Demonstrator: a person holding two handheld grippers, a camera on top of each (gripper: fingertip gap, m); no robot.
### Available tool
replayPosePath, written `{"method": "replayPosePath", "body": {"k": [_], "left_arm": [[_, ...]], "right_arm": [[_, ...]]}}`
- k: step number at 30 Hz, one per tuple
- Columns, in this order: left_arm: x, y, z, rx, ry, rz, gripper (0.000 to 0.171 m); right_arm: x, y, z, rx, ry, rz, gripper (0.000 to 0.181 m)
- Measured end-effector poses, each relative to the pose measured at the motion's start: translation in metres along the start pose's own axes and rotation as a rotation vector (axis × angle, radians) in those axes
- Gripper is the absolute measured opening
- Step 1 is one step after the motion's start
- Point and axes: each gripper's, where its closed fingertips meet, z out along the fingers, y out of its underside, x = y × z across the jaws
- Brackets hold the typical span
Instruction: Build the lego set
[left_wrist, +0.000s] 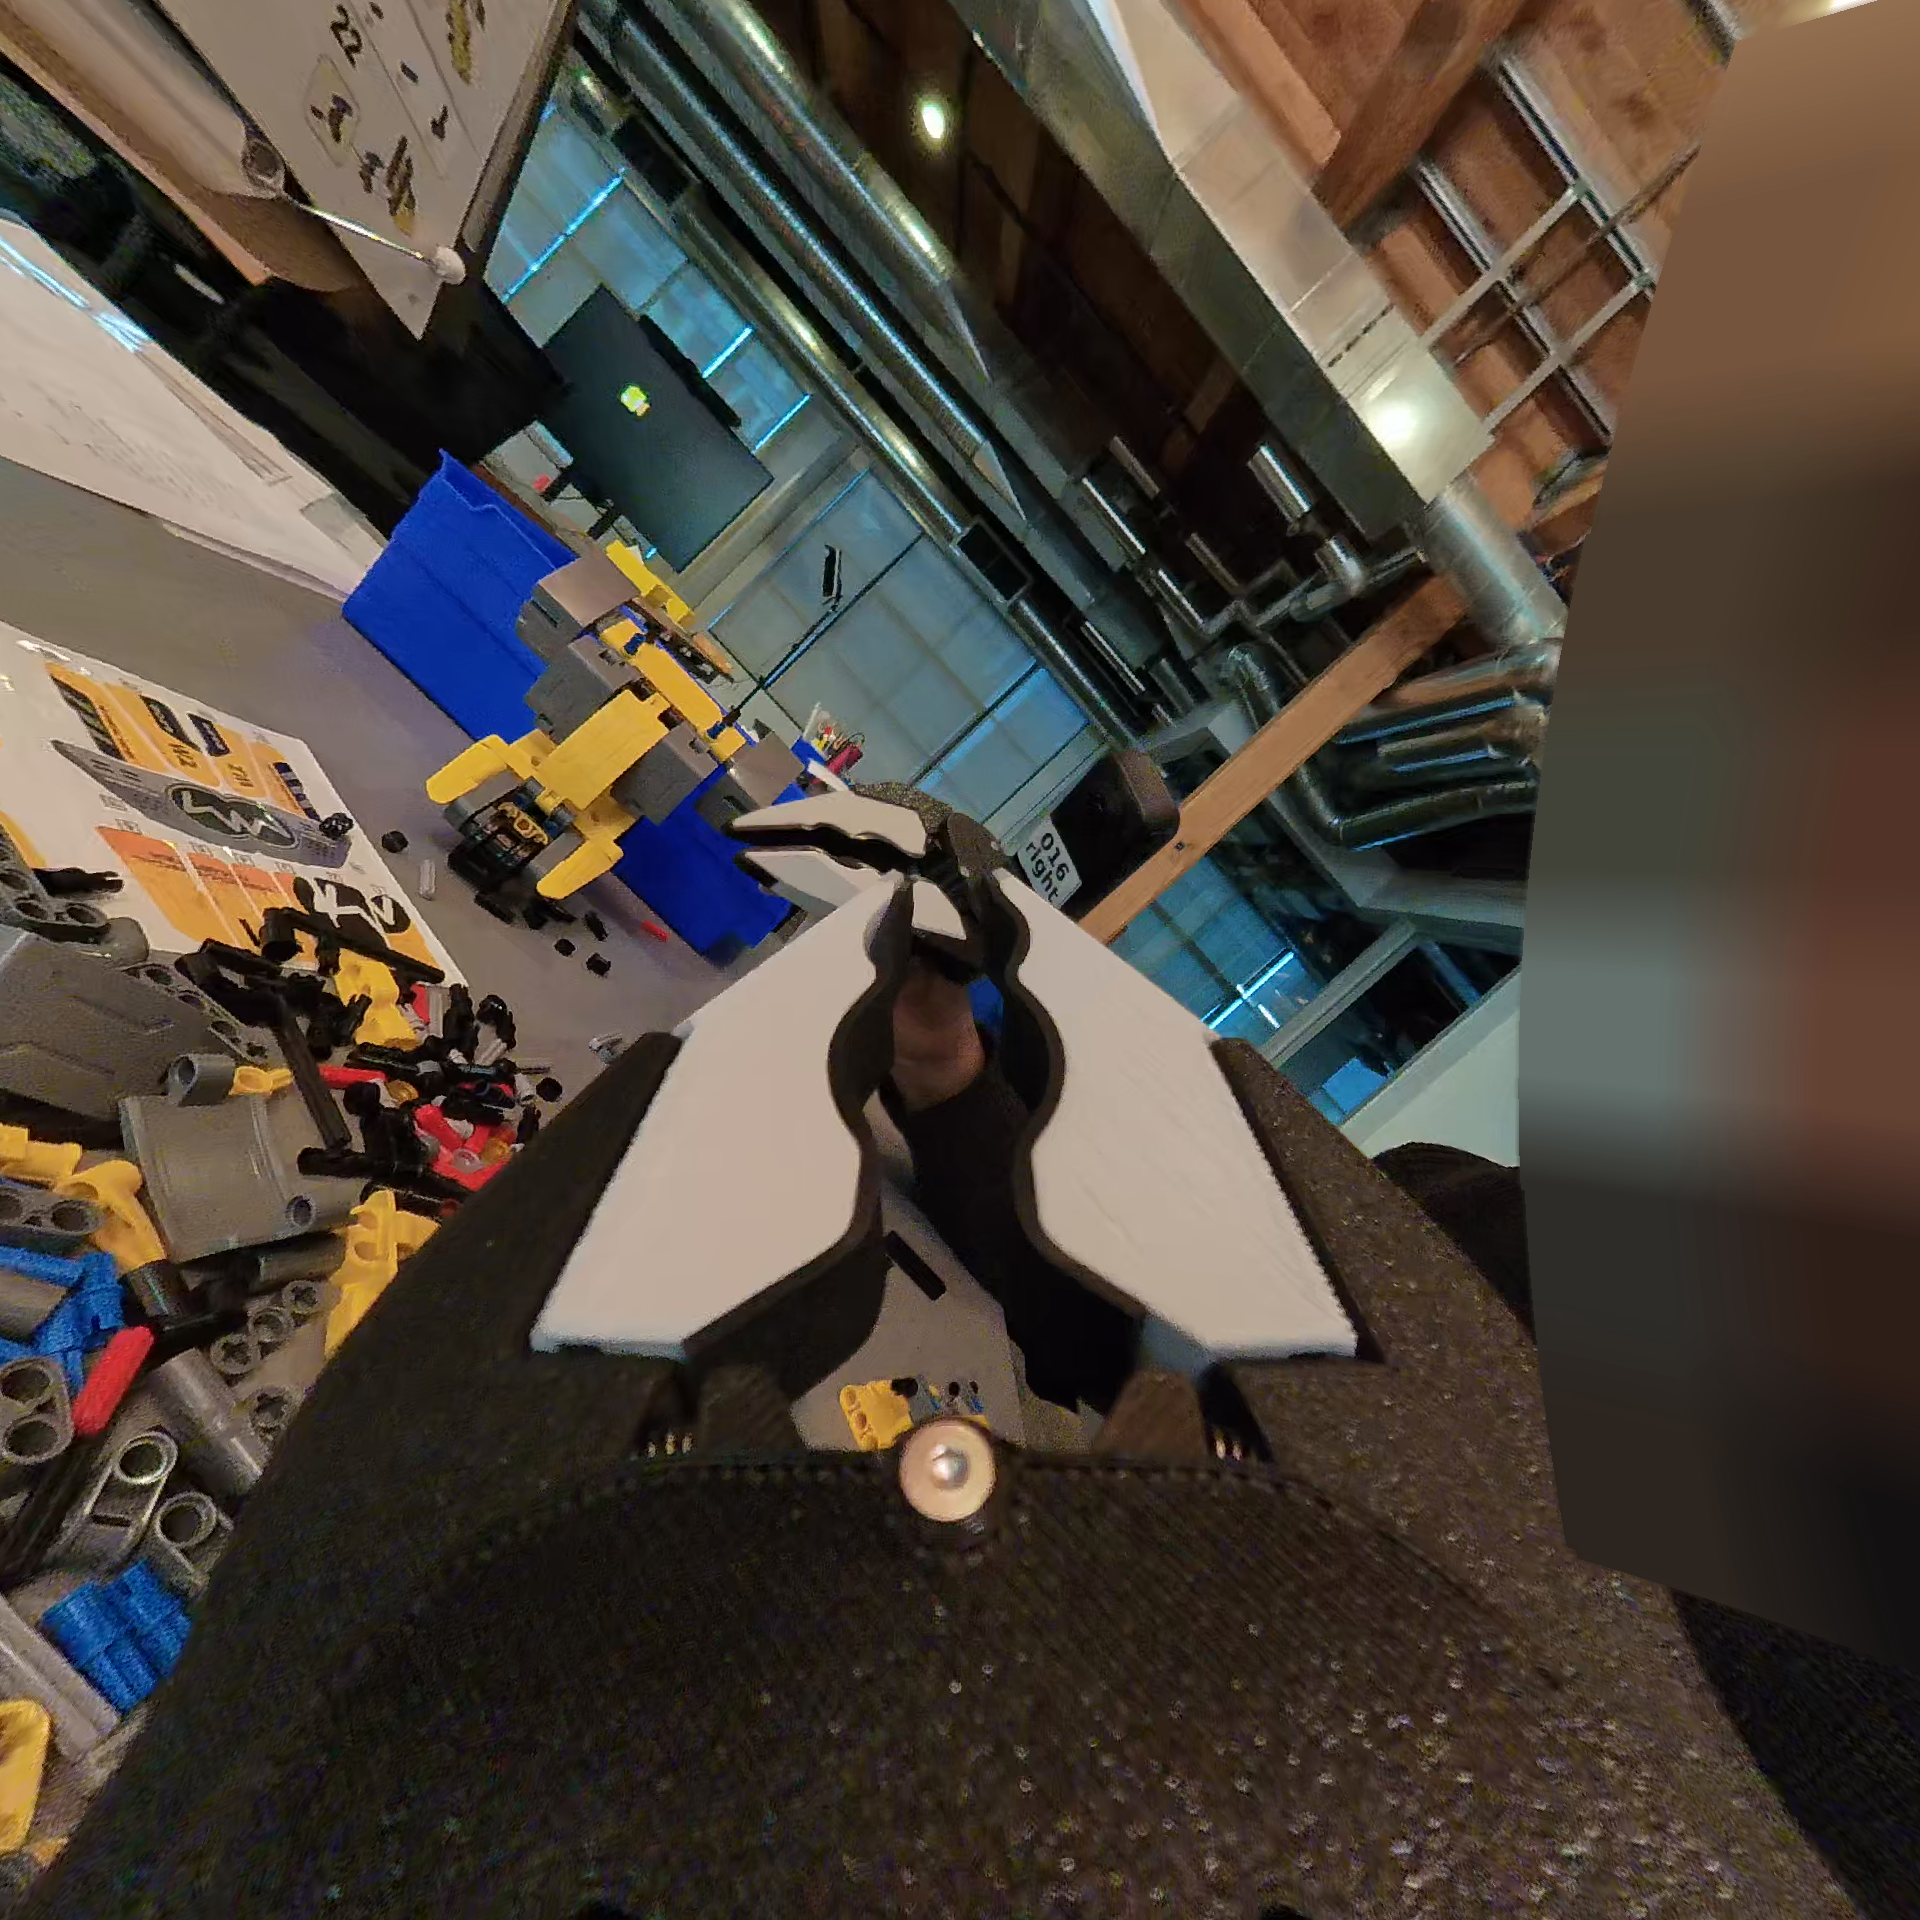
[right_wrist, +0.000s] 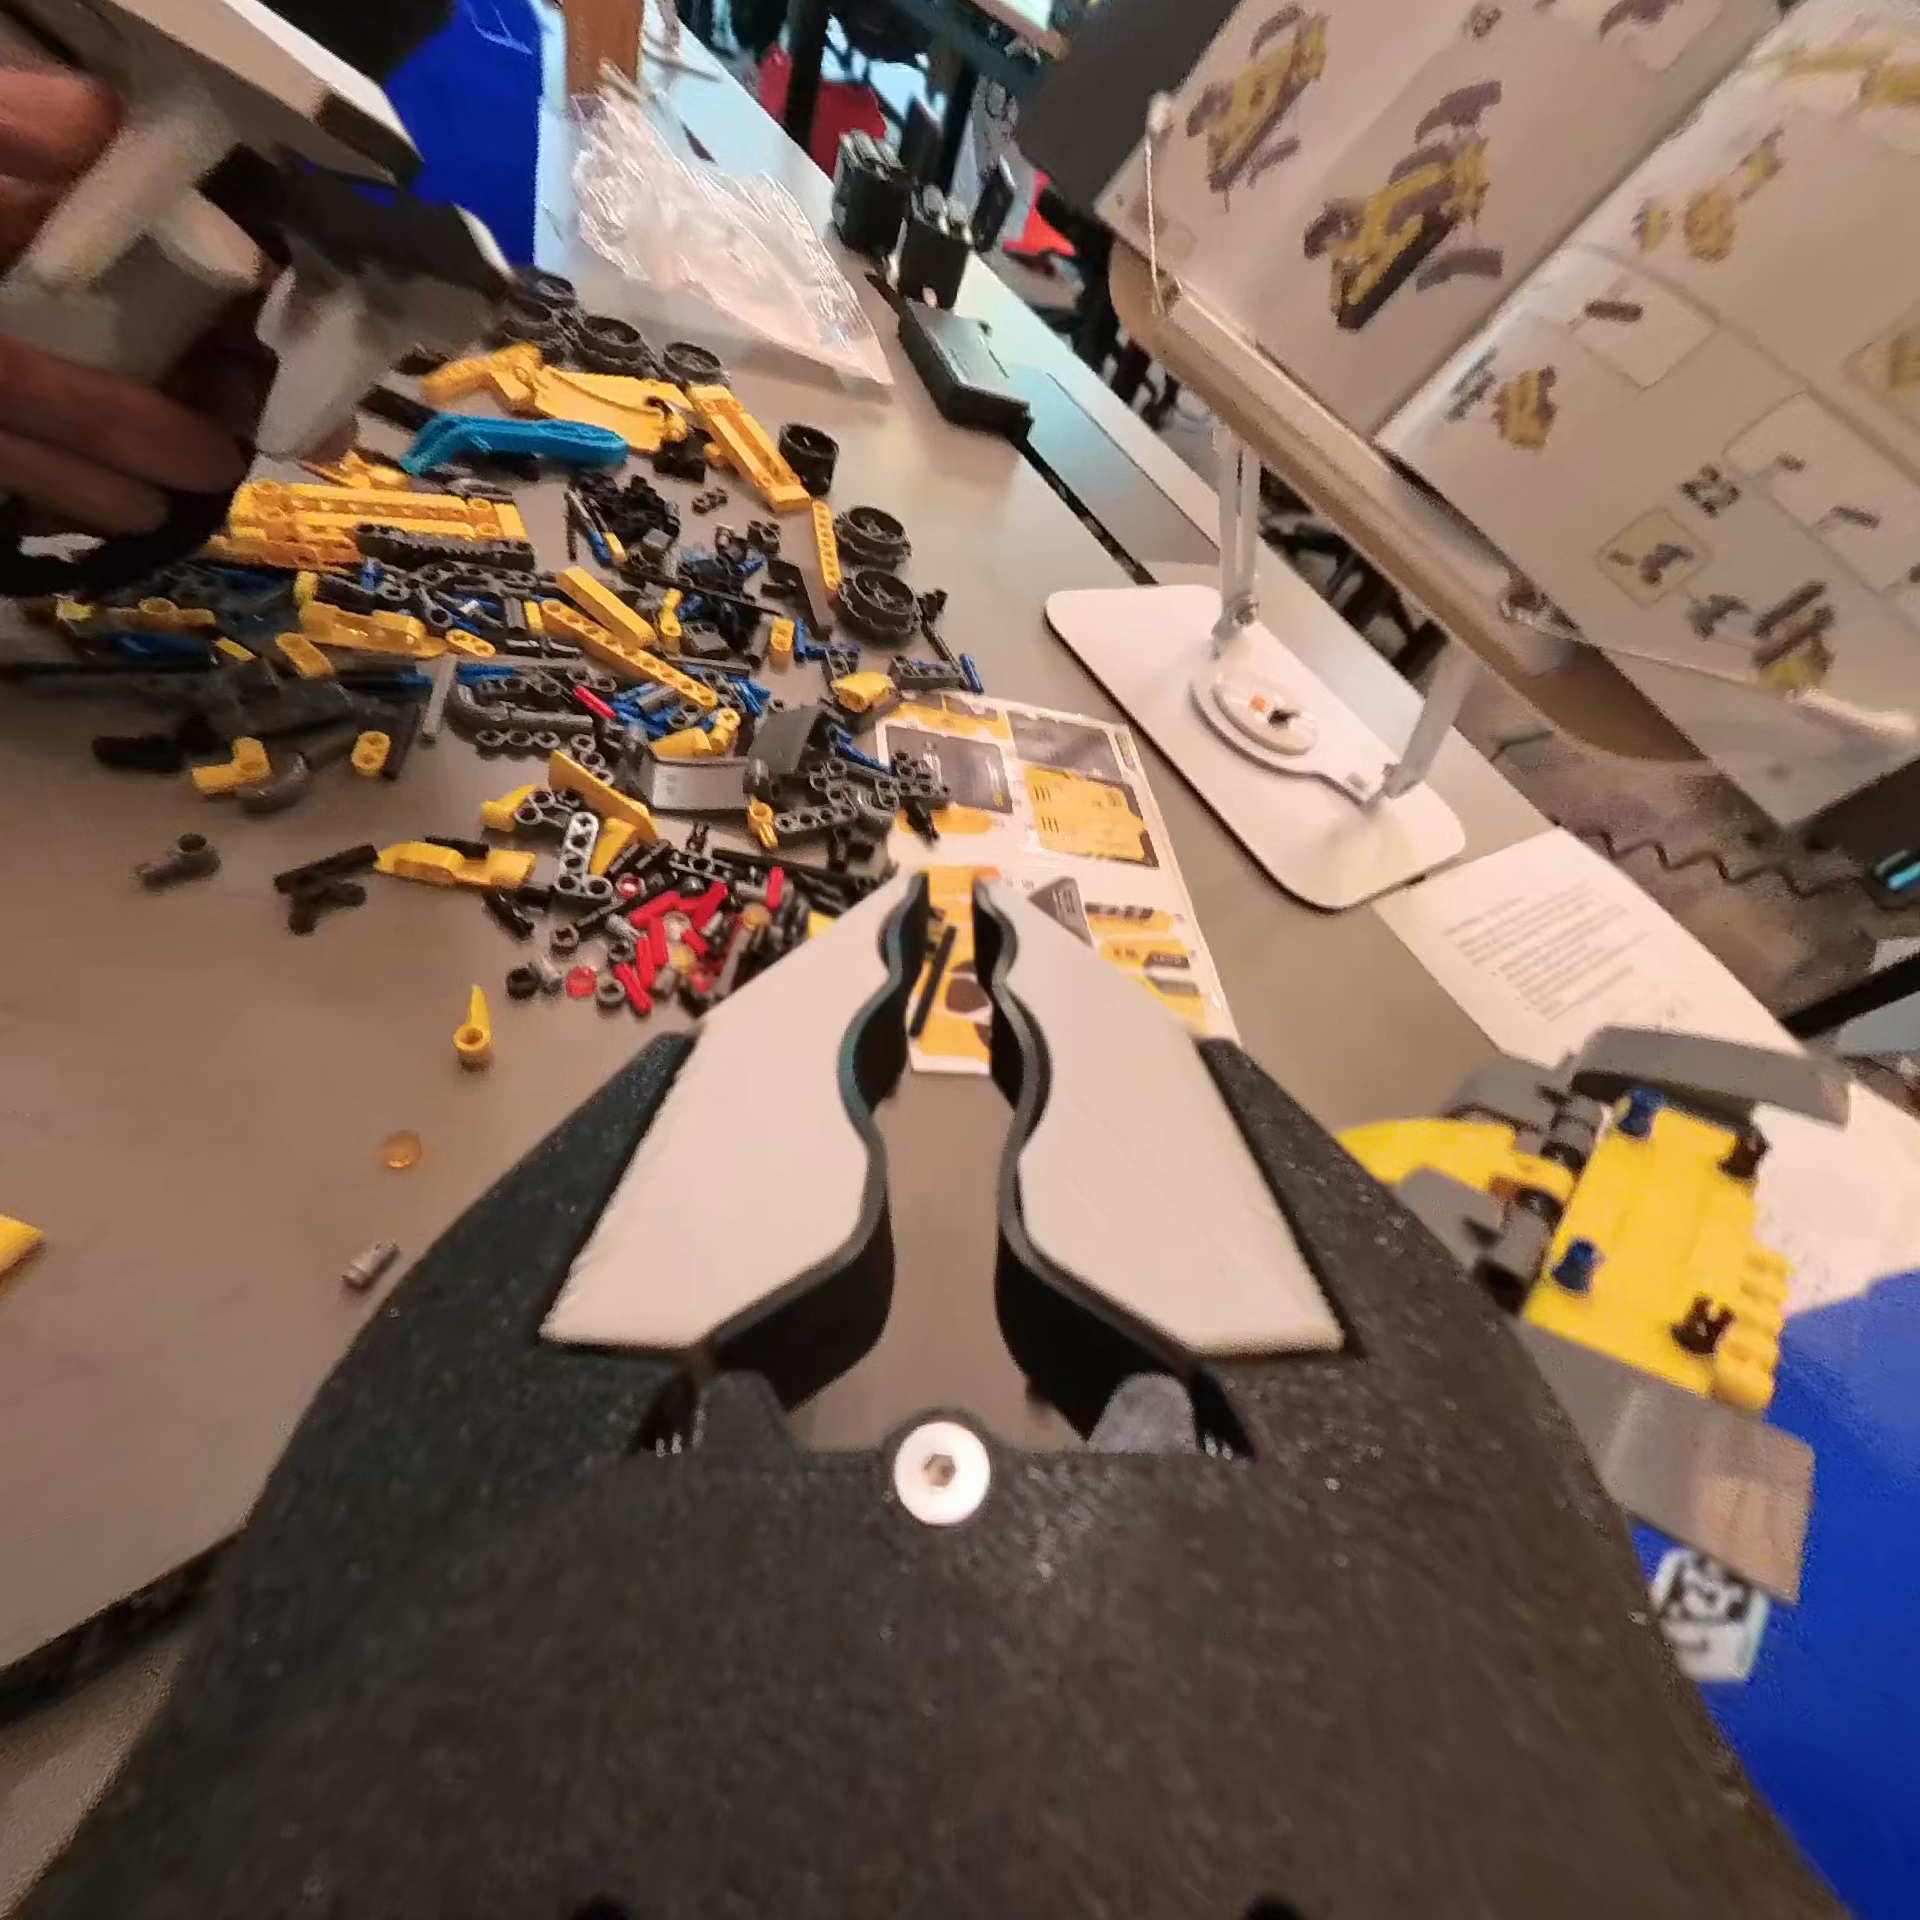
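Observation:
My left gripper (left_wrist: 940, 899) is lifted off the table and tilted up, its tips a narrow gap apart with nothing seen between them. Just beyond it is my right gripper (left_wrist: 743, 847), also slightly open, with a hand (left_wrist: 935, 1029) behind. In the right wrist view my right gripper (right_wrist: 948, 888) hovers over a yellow sticker sheet (right_wrist: 1081, 800), empty. A thin black axle (right_wrist: 935, 977) shows through its gap and seems to lie on the sheet. A partly built yellow and grey model (left_wrist: 613, 748) rests on a blue bin (left_wrist: 457, 613). It also shows at the right (right_wrist: 1642, 1226).
A wide pile of loose yellow, black, grey, blue and red parts (right_wrist: 520, 644) covers the grey table (right_wrist: 156, 1039). An instruction sheet (right_wrist: 1558, 260) hangs on a white stand (right_wrist: 1247, 727). A plastic bag (right_wrist: 717, 229) lies at the back and a white paper (right_wrist: 1538, 935) at the right. My right fingertips sit around 15 centimetres from my left ones.

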Motion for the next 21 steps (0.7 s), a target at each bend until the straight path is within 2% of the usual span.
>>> {"method": "replayPosePath", "body": {"k": [2,6,13,17,21], "left_arm": [[0.0,0.002,0.001,-0.011,-0.007,0.01,0.009],[-0.005,0.005,0.002,-0.036,-0.071,0.073,0.012],[-0.01,0.018,0.009,-0.134,-0.173,0.219,0.019],[-0.012,0.025,0.013,-0.171,-0.162,0.193,0.025],[-0.012,0.024,0.013,-0.156,-0.145,0.154,0.028]], "right_arm": [[0.006,0.005,-0.004,-0.018,0.013,0.044,0.012],[0.012,-0.01,-0.015,0.067,-0.014,0.15,0.016],[0.01,-0.021,-0.023,0.101,-0.01,0.121,0.019],[0.012,-0.014,-0.022,0.074,-0.008,0.122,0.019],[0.016,-0.012,-0.023,0.082,-0.015,0.159,0.019]]}}
